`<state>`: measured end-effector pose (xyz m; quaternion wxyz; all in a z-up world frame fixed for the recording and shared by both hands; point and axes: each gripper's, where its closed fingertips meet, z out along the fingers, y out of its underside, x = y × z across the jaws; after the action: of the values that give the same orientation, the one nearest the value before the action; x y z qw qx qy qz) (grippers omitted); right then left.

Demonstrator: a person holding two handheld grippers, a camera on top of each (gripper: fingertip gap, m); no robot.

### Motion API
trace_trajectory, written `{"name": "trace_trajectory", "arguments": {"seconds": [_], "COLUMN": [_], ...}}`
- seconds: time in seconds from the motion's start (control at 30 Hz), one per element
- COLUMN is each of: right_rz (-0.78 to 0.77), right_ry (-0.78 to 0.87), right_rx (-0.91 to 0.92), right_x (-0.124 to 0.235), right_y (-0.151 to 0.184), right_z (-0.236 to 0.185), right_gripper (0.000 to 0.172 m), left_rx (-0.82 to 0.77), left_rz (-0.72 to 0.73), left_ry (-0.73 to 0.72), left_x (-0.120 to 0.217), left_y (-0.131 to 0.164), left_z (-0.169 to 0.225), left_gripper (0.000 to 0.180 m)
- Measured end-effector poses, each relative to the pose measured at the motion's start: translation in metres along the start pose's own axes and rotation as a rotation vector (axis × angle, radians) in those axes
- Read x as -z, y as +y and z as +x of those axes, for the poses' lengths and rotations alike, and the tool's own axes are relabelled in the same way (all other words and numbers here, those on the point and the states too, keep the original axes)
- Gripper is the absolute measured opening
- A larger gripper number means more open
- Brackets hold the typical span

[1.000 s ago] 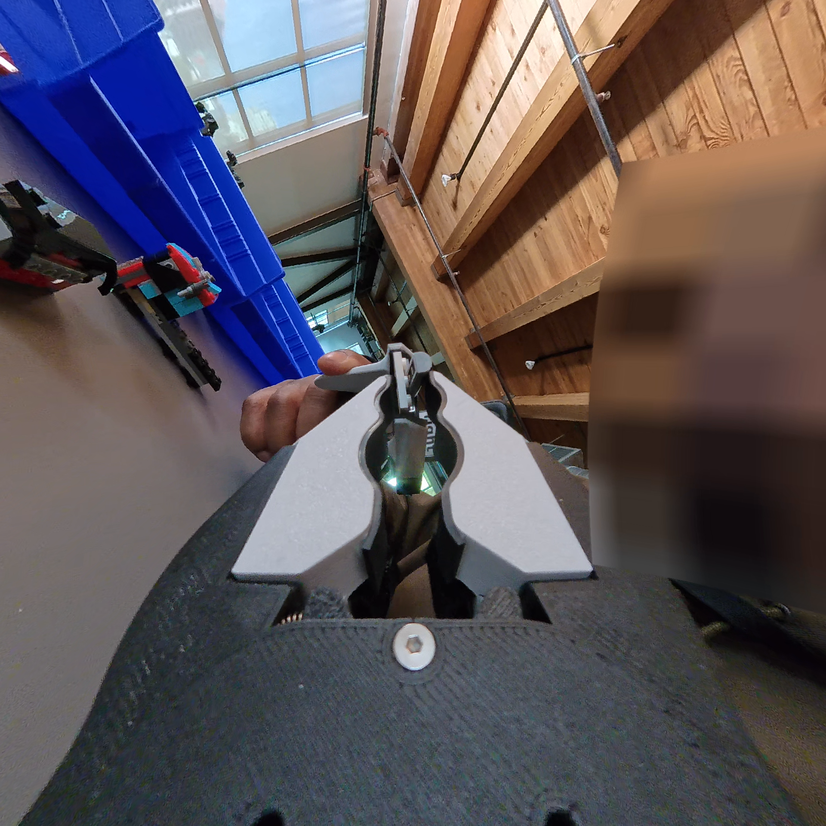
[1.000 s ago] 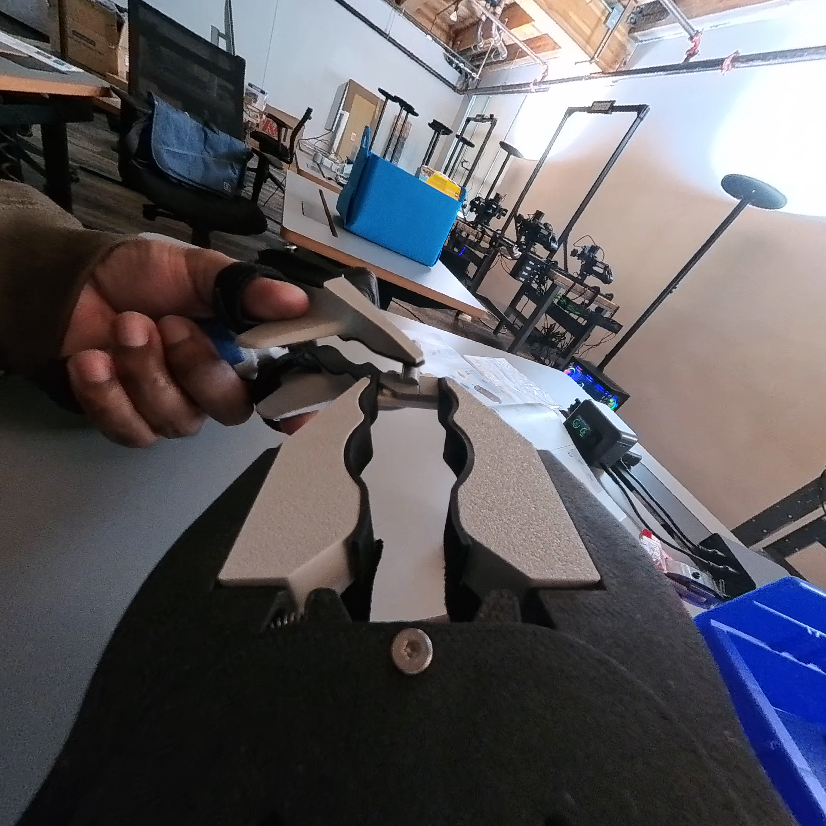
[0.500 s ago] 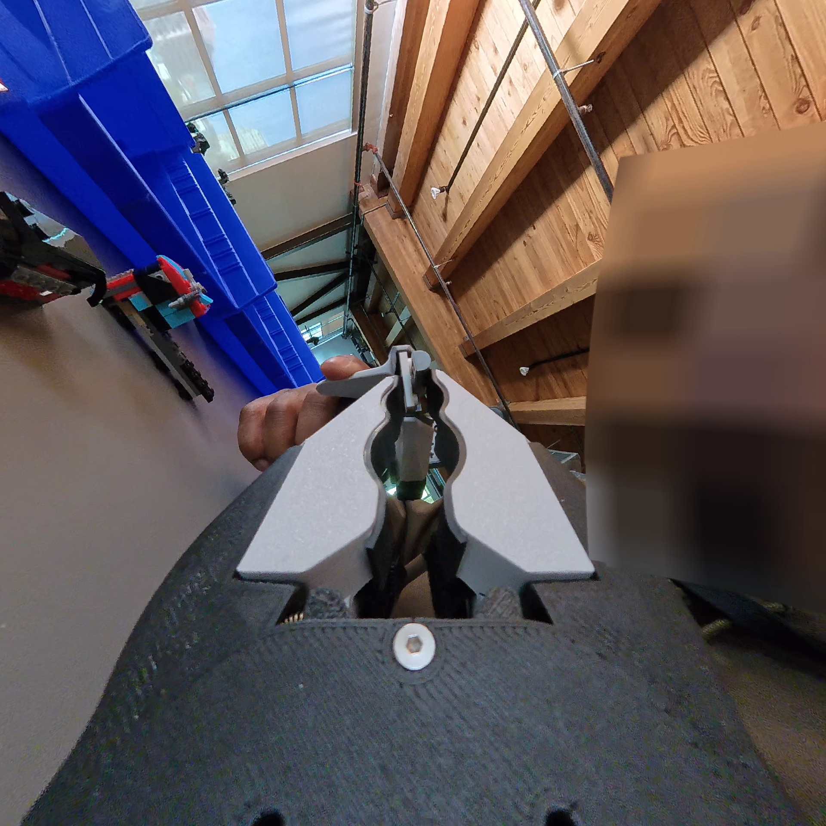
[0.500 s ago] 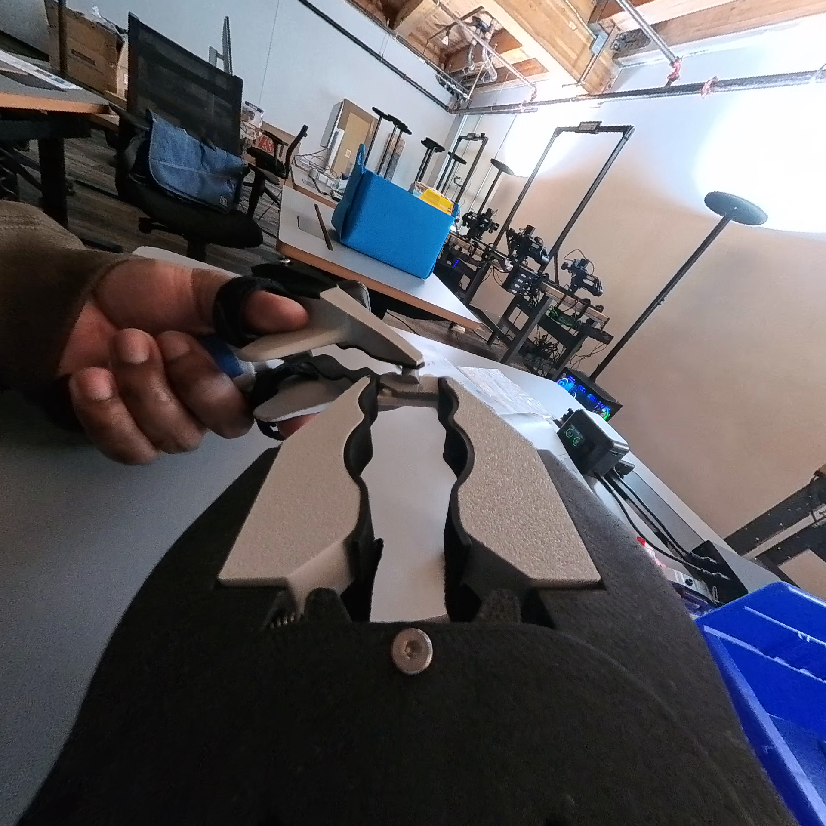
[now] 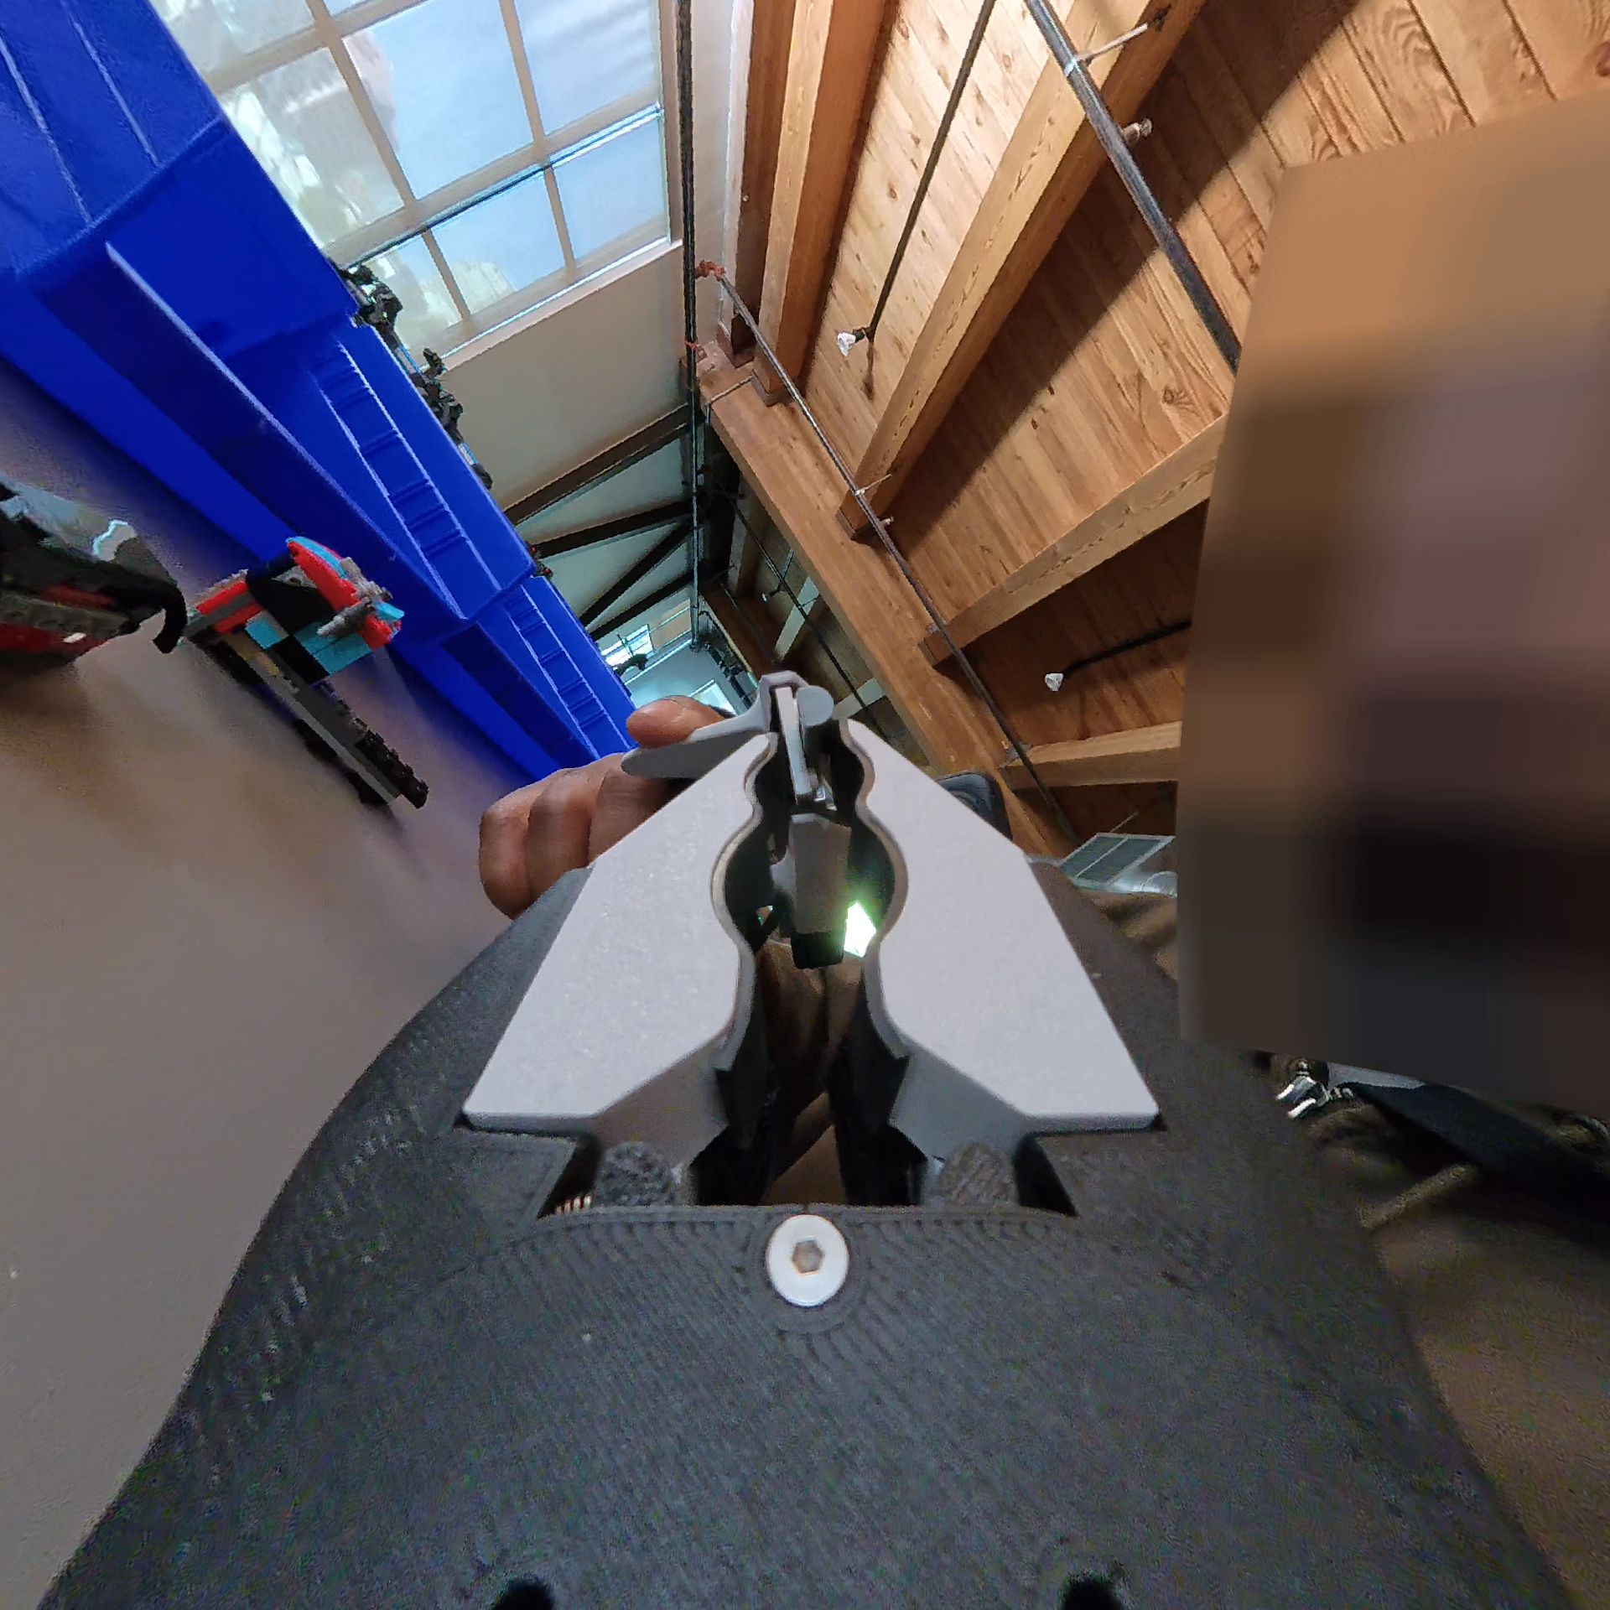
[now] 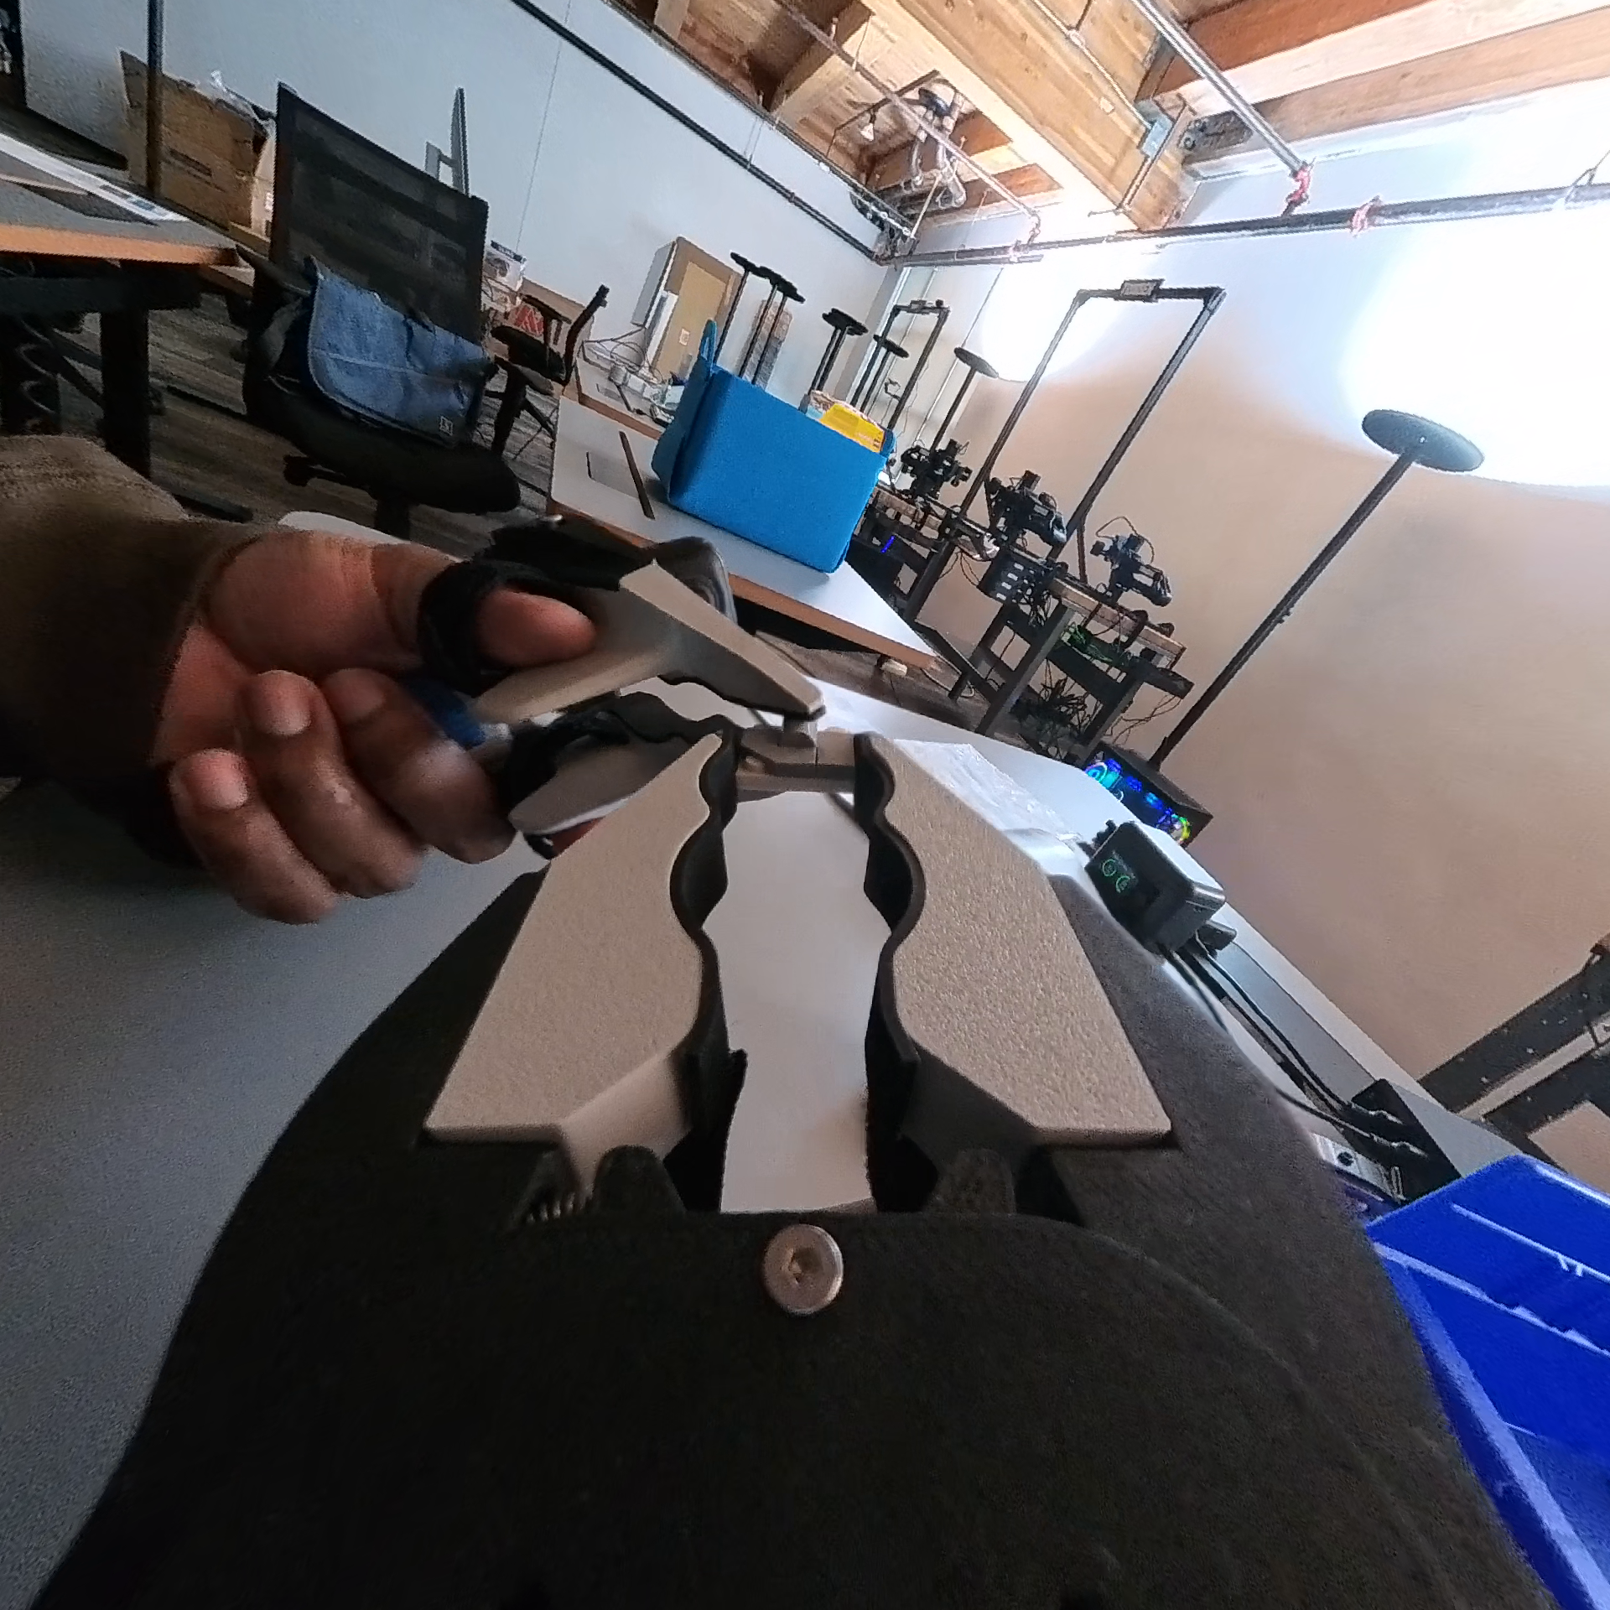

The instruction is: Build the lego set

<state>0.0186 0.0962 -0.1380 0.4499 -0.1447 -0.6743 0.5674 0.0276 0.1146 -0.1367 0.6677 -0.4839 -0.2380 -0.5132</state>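
In the right wrist view my right gripper is shut on a flat grey brick plate, which spans the gap between its fingertips. My left gripper, held by a hand, comes in from the left. It pinches the same plate from above and below, with a small grey stud piece under its upper finger. In the left wrist view my left gripper is nearly closed on the plate, seen edge-on. The right gripper's fingers and a hand lie just beyond it.
Blue bins and brick-built models stand on the grey table at the left. A blue bin sits at the lower right. A black device with a green display and cables lie past the fingertips. Both grippers' tips are close together, under 4 cm apart.
My left gripper's fingers have closed a little tighter on the plate. Both grippers stay joined at the same piece, with only a slight shift of the views.
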Motion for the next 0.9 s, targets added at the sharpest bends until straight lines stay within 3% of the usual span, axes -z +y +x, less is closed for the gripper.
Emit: {"name": "trace_trajectory", "arguments": {"seconds": [0.33,0.6,0.73,0.9], "right_rz": [0.069,0.068,0.087,0.136], "right_ry": [0.043,0.058,0.037,-0.073], "right_rx": [0.098,0.165,0.12,-0.089], "right_x": [0.006,0.006,0.008,0.013], "right_y": [-0.012,-0.012,-0.015,-0.019], "right_z": [0.003,0.0,0.0,0.0], "right_gripper": [0.027,0.028,0.032,0.043], "left_rx": [-0.064,-0.129,-0.266,-0.523], "left_rz": [-0.029,-0.095,-0.126,-0.156], "left_ry": [0.037,0.024,-0.01,-0.058], "left_x": [0.001,-0.003,-0.003,0.003], "left_y": [0.0,0.012,0.014,0.01], "left_z": [0.011,0.012,0.014,0.02], "left_gripper": [0.016,0.009,0.008,0.008]}}
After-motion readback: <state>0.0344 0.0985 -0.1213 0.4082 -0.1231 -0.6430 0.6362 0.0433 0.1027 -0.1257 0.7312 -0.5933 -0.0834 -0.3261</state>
